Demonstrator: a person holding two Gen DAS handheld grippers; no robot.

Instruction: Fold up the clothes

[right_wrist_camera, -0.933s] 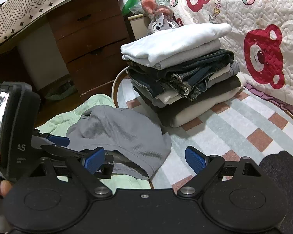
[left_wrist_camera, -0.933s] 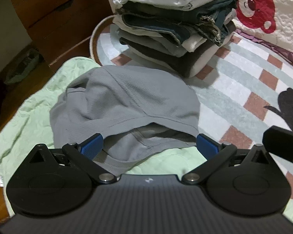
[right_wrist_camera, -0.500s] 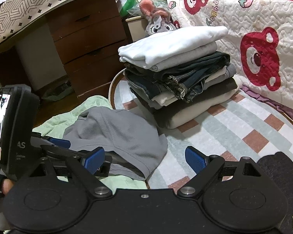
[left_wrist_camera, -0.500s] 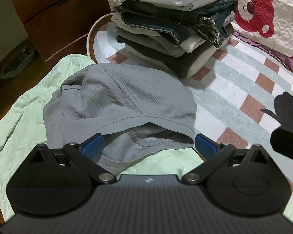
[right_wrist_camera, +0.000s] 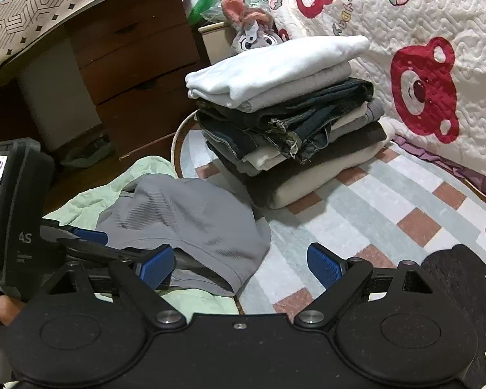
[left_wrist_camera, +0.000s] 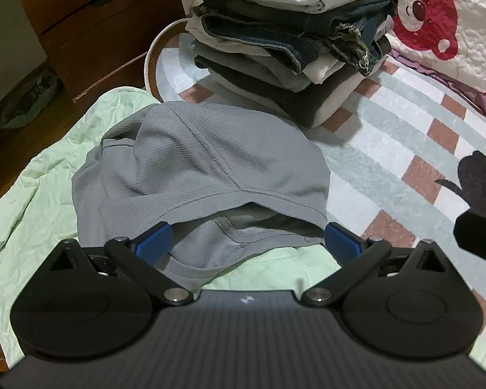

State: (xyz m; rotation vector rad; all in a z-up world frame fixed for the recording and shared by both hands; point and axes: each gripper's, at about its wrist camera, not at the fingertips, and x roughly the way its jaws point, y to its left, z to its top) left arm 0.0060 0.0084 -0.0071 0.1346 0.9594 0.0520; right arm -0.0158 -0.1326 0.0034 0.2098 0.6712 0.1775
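A crumpled grey waffle-knit garment [left_wrist_camera: 204,168] lies on a pale green garment [left_wrist_camera: 32,220] on the floor rug. My left gripper [left_wrist_camera: 246,243] is open, its blue pads either side of the grey garment's near hem, holding nothing. The grey garment also shows in the right wrist view [right_wrist_camera: 184,217]. My right gripper [right_wrist_camera: 239,265] is open and empty, just right of the grey garment's edge, with the left gripper's body [right_wrist_camera: 16,207] close on its left.
A tall stack of folded clothes [right_wrist_camera: 285,116] stands behind the grey garment on a checked rug [right_wrist_camera: 388,214]. A brown drawer unit [right_wrist_camera: 136,74] is at the back left. A bear-print quilt [right_wrist_camera: 421,64] hangs at the right. A plush toy [right_wrist_camera: 252,32] sits behind the stack.
Both grippers have shifted slightly; the garment and stack sit a little further right and nearer in the left view. Both stay open and nothing was grasped.
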